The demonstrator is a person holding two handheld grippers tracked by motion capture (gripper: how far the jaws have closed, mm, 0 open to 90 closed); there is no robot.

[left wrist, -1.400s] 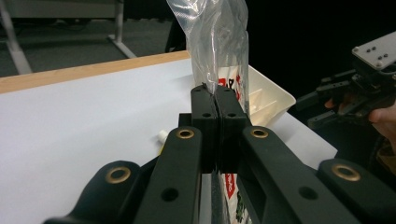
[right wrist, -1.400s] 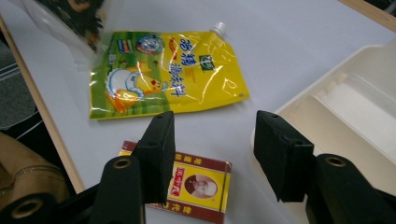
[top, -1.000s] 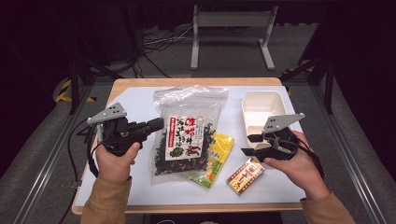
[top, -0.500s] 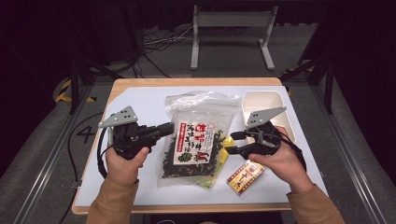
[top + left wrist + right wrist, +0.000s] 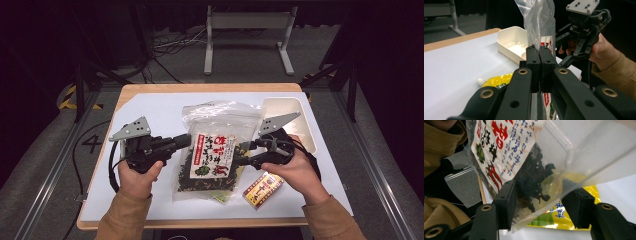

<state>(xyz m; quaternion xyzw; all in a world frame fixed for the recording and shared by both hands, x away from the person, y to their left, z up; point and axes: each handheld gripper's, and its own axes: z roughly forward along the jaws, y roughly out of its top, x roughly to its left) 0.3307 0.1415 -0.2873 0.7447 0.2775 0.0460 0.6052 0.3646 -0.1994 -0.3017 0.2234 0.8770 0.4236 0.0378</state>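
Note:
A clear bag of dark dried seaweed [image 5: 215, 150] with a red and white label hangs over the middle of the table. My left gripper [image 5: 187, 140] is shut on its left edge; in the left gripper view the pads [image 5: 540, 57] pinch the plastic [image 5: 539, 25] and the bag stands upright. My right gripper [image 5: 243, 154] is at the bag's right side, also seen across the bag [image 5: 579, 37]. In the right gripper view its jaws [image 5: 541, 200] stand open with the bag's lower corner [image 5: 524, 170] between them.
A yellow pouch [image 5: 225, 196] lies on the white mat [image 5: 150, 110] under the bag. A small red and yellow box [image 5: 262, 190] sits by the right hand. An empty white tray [image 5: 295, 120] stands at the back right.
The left gripper has raised the bag off the mat and drawn it nearer the person. The right gripper has moved left from beside the tray to the bag's right edge.

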